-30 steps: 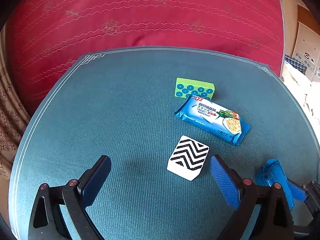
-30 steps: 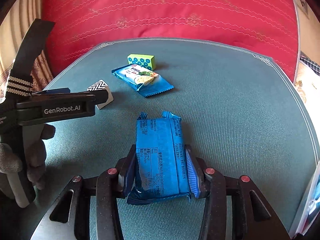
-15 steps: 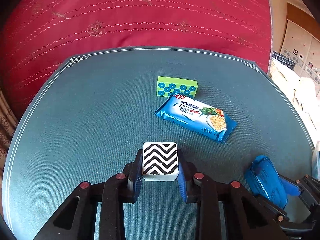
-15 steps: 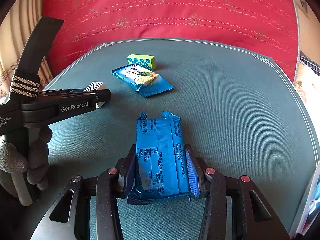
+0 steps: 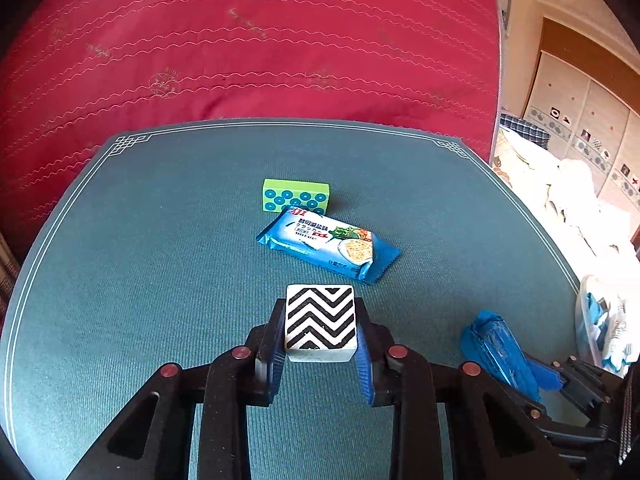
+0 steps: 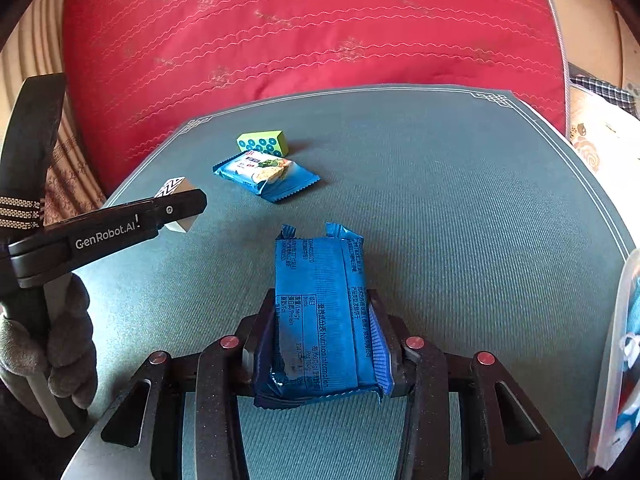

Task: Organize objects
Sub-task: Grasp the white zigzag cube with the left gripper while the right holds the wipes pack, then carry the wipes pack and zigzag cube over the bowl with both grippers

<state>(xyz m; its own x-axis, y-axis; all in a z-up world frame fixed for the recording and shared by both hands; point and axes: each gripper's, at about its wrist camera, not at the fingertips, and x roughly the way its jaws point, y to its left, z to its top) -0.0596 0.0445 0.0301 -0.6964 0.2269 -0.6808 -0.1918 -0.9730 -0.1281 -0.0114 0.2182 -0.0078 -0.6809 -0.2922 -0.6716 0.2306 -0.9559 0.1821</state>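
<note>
In the left wrist view my left gripper (image 5: 320, 312) is shut on a white block with black zigzag stripes (image 5: 320, 332), held just above the teal mat (image 5: 140, 260). Beyond it lie a blue cracker packet (image 5: 328, 242) and a green block with blue dots (image 5: 296, 196). In the right wrist view my right gripper (image 6: 322, 308) has its jaws closing, and the pads press both sides of a dark blue snack packet (image 6: 320, 300) that sticks out forward. The left gripper (image 6: 176, 208) with the zigzag block (image 6: 174, 186) shows at the left of this view.
A red quilted bed cover (image 5: 280, 40) rises behind the mat's far edge. A clear plastic bag (image 6: 616, 360) holding blue and white items stands at the mat's right edge. A gloved hand (image 6: 60, 360) holds the left gripper's handle.
The left jaws went from wide open to shut on the zigzag block, then lifted it slightly off the mat. The right gripper kept the dark blue packet and rolled a little.
</note>
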